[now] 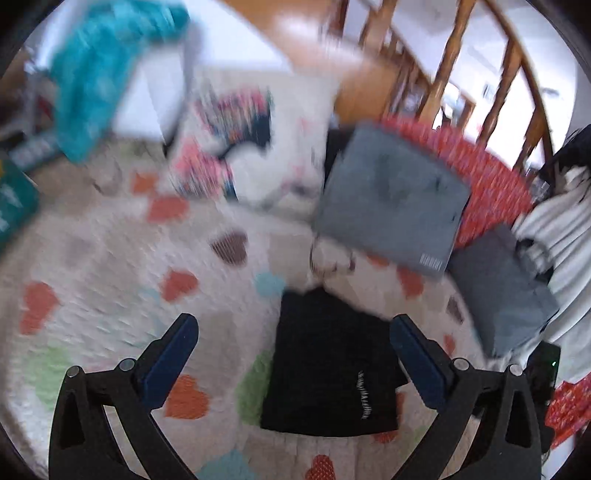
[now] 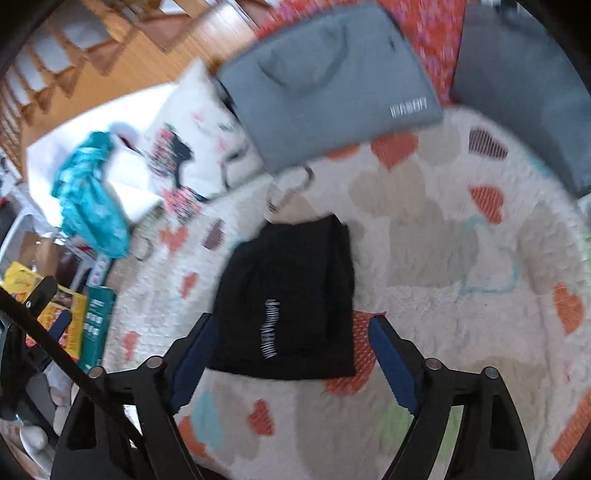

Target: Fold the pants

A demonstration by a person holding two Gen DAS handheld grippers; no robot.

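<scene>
Right now the black pants (image 1: 332,373) lie folded into a compact rectangle on the heart-patterned rug (image 1: 110,266), white lettering facing up. Seen from the left wrist, the left gripper (image 1: 293,345) hangs above them with its jaws spread wide and nothing between them; the pants sit in the gap, closer to the right-hand finger. From the right wrist, the right gripper (image 2: 290,339) is likewise wide apart and empty, with the near edge of the pants (image 2: 291,302) framed between its blue pads (image 2: 391,365). Beyond the pants, a folded grey garment (image 2: 325,85) rests partly on a red patterned cloth (image 2: 436,33), and a white printed pillow (image 1: 258,136) lies at the rug's edge
</scene>
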